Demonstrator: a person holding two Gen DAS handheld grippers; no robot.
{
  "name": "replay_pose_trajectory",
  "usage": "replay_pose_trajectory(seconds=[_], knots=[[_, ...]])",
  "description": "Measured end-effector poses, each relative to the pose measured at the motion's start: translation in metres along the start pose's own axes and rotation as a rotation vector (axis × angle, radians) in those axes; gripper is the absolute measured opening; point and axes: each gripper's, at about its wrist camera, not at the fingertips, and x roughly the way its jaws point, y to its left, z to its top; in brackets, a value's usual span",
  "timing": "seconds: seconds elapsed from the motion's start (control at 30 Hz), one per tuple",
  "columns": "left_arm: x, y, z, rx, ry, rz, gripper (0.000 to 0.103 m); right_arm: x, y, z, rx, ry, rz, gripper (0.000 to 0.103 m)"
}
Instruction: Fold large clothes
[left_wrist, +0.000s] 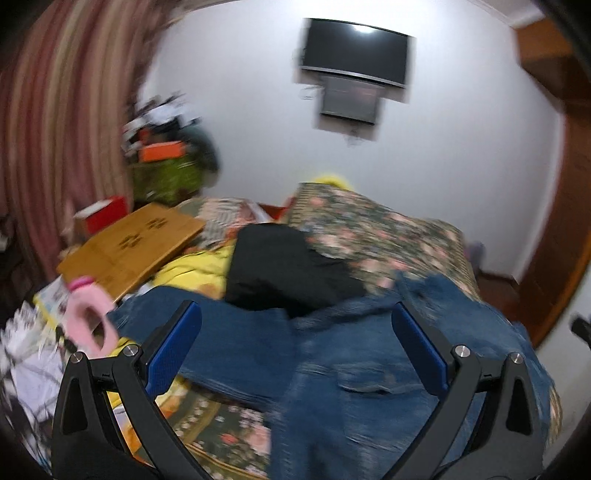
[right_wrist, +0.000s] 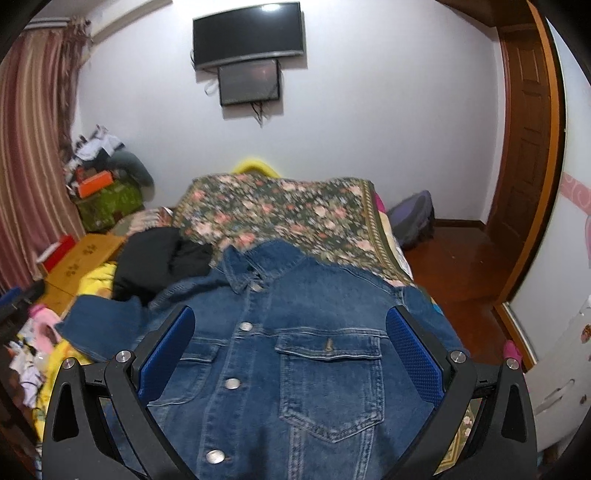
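Note:
A blue denim jacket (right_wrist: 295, 350) lies front side up and buttoned on the floral bedspread (right_wrist: 280, 214), collar toward the far wall. One sleeve (right_wrist: 103, 325) stretches out to the left. My right gripper (right_wrist: 290, 325) hovers open over the chest, its blue pads on either side of the pocket. In the blurred left wrist view the same jacket (left_wrist: 369, 369) fills the lower middle, and my left gripper (left_wrist: 295, 321) is open above it with nothing between its fingers.
A black garment (right_wrist: 159, 258) lies crumpled beside the collar, on yellow bedding (right_wrist: 99, 273). A wooden lap tray (left_wrist: 133, 243) and a pink item (left_wrist: 88, 317) sit at the left. Bare wooden floor (right_wrist: 458, 273) and a door (right_wrist: 524, 136) are on the right.

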Motion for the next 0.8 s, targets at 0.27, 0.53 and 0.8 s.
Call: replay_pose_trajectory(seconds=[0.27, 0.53, 0.8], knots=[[0.080, 0.103, -0.013, -0.144, 0.156, 0.214, 0.103, 0.040, -0.005, 0.000, 0.014, 0.105, -0.043, 0.103], [0.158, 0.183, -0.050, -0.354, 0.403, 0.188, 0.091, 0.062, 0.004, 0.002, 0.015, 0.155, -0.039, 0.103], [0.194, 0.220, -0.090, -0.629, 0.552, 0.063, 0.065, 0.078, 0.009, -0.002, -0.004, 0.196, -0.043, 0.103]])
